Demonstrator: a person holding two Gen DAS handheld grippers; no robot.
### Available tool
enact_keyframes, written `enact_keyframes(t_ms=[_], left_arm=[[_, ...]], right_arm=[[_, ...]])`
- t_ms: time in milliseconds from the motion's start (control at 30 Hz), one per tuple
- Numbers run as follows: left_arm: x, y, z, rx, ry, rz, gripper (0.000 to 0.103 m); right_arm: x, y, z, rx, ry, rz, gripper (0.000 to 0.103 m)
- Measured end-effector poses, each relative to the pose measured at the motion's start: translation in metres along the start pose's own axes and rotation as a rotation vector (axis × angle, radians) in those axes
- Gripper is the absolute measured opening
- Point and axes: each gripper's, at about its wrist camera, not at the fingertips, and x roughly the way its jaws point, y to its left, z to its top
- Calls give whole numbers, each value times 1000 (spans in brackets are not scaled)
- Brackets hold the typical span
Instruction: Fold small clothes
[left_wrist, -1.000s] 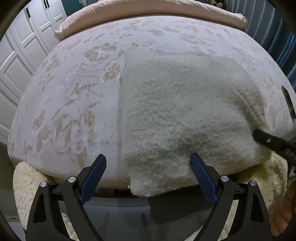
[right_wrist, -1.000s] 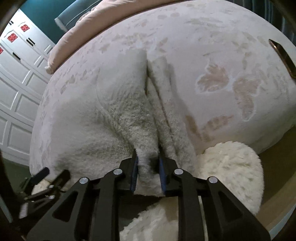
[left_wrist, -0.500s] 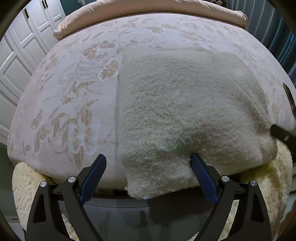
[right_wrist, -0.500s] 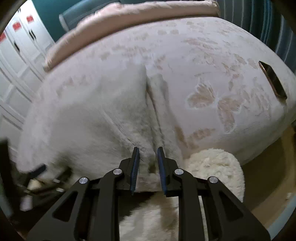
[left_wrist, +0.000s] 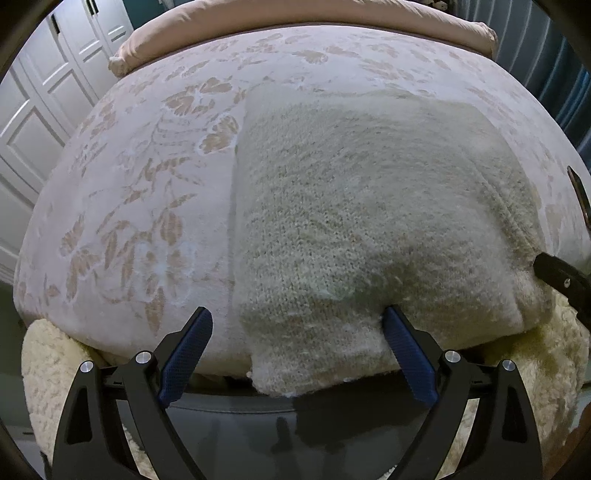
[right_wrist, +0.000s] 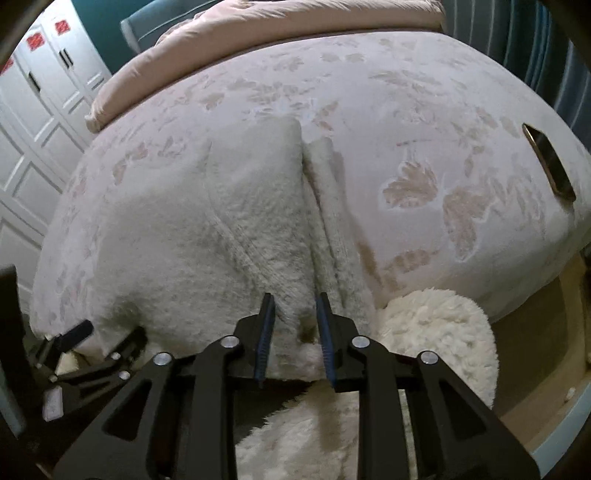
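One garment on the bench today: a cream, fuzzy knitted sweater (left_wrist: 369, 221), lying folded flat on the pale floral-patterned bedspread (left_wrist: 129, 221), its near hem overhanging the bed edge above the shaggy cream rug (right_wrist: 436, 332).

Left side first. Left gripper (left_wrist: 295, 354) has its jaws spread wide, empty; the sweater's near-left corner sits between them, right pad touching or nearly touching the knit, left pad clear over bedspread.

Centre: the knit looks light, soft and limp, with no stiffness of its own. Judged likely to sag and slide where unsupported. Fuzzy surface should grip the pads well. Best hold: pinch through all layers at a folded corner or hem, both corners together.

Right side. Right gripper (right_wrist: 293, 332) is narrowly parted, jaws having just been opening; a bunched fold of the sweater's right edge lies between the pads, apparently loosened, not pinched. A dark flat phone (right_wrist: 550, 166) lies far right on the bedspread.
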Motion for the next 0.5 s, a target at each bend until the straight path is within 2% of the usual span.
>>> enact_keyframes(t_ms=[100, 200, 267, 400, 433, 467, 500], left_arm=[[-2, -1, -1, 10, -2, 6, 93], [-4, -1, -2, 14, -10, 7, 93], [-4, 0, -2, 5, -6, 3, 93], [-5, -1, -2, 10, -7, 3, 92], [-6, -1, -3, 11, -7, 1, 92], [-6, -1, -3, 13, -8, -1, 92], [-7, -1, -3, 13, -8, -2, 91]], right_arm=[[16, -4, -5, 2, 58, -7, 29], [2, -4, 0, 43, 21, 62, 31], [3, -3, 3, 44, 17, 73, 46], [25, -2, 3, 37, 55, 46, 47], [29, -2, 4, 46, 57, 56, 43], [29, 0, 4, 47, 57, 72, 23], [26, 3, 7, 43, 56, 96, 16]])
